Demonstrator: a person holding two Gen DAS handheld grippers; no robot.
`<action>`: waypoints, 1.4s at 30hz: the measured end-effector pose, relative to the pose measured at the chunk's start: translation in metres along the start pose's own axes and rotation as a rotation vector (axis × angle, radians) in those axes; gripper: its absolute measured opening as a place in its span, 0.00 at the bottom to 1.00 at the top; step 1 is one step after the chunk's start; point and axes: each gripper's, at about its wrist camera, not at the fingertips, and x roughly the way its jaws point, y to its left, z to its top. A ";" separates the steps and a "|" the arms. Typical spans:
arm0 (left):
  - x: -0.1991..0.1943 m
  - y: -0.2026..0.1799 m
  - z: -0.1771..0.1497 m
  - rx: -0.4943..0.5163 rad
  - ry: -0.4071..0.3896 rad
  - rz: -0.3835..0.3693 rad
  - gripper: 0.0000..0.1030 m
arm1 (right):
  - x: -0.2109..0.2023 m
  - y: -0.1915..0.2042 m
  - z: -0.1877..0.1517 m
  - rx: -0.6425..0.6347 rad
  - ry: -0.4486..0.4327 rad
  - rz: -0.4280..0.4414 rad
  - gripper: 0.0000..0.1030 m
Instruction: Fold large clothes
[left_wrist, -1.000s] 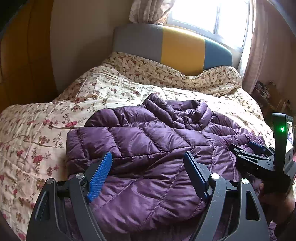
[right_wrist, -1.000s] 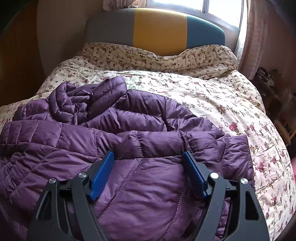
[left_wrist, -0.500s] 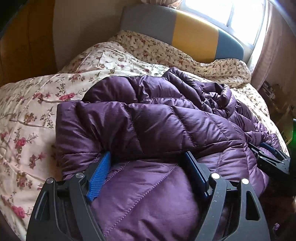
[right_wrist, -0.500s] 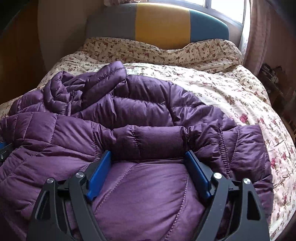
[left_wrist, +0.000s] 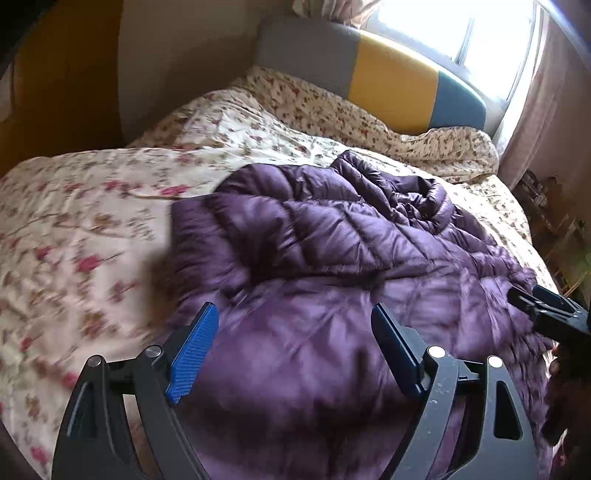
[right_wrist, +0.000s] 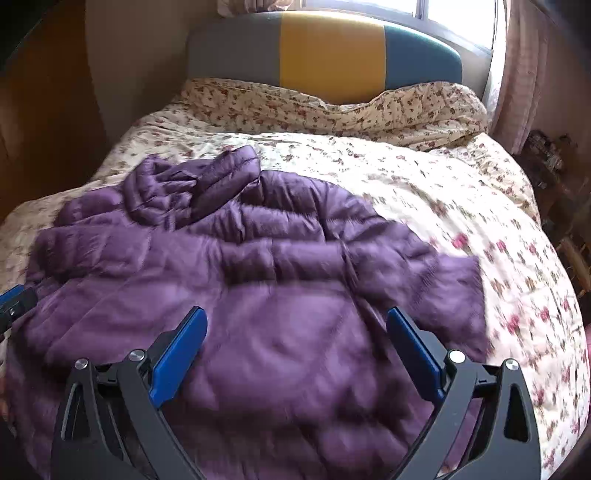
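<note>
Purple quilted down jacket (right_wrist: 258, 295) lies rumpled across near half of floral-quilted bed (right_wrist: 461, 192), hood toward headboard. Left claw (left_wrist: 295, 343) and right claw (right_wrist: 295, 347) both opening wide, pads clear of fabric, nothing held. Likely light, puffy, slick; best pinched at hem corners.

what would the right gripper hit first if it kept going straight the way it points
Most likely the purple jacket lying on the bed. The right gripper, its jaws opening with nothing pinched between them, points down at the jacket's quilted body right ahead. How far off it is cannot be judged.
</note>
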 end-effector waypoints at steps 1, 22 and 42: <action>-0.008 0.004 -0.005 0.000 -0.001 0.003 0.81 | -0.009 -0.008 -0.012 -0.004 0.021 -0.001 0.95; -0.151 0.045 -0.204 -0.051 0.155 -0.156 0.69 | -0.142 -0.073 -0.222 0.062 0.360 0.191 0.63; -0.206 0.025 -0.160 0.063 0.051 -0.283 0.07 | -0.213 -0.036 -0.166 -0.150 0.155 0.265 0.04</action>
